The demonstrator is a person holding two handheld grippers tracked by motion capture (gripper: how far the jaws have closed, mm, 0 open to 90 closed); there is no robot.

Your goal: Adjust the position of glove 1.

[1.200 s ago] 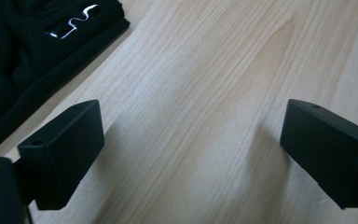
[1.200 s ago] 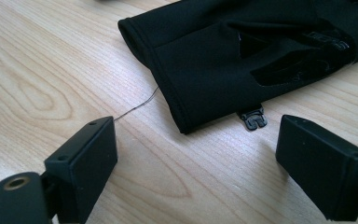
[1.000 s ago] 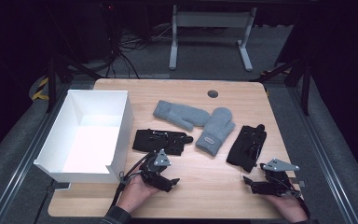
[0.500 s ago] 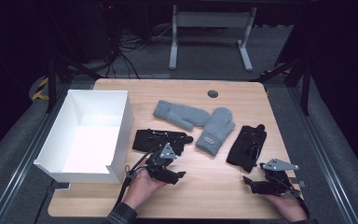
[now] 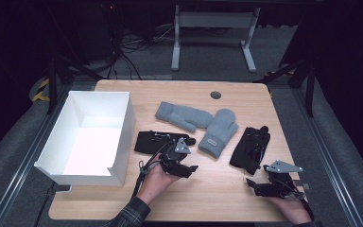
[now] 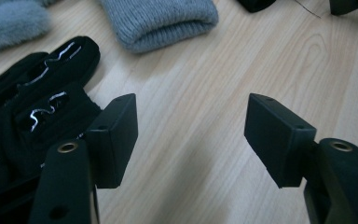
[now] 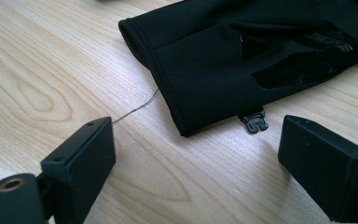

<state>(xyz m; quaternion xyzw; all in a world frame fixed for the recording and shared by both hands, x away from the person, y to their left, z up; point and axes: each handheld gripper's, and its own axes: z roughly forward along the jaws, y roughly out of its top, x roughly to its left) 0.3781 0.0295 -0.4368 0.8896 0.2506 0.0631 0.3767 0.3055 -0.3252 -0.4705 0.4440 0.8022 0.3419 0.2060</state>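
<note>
My left gripper [image 5: 187,160]: jaws apart, just been closing, bare wood between them; it sits at the fingertip end of the left black glove [image 5: 153,142], just right of the white box [image 5: 92,137]. My right gripper [image 5: 257,185]: jaws apart, nothing clamped, near the cuff of the right black glove [image 5: 250,146], well right of the box. Two grey mittens [image 5: 203,123] lie between the gloves, right of the box.

High view overhead, facing forward-down; tool views close, low; share black gloves, probably.
</note>
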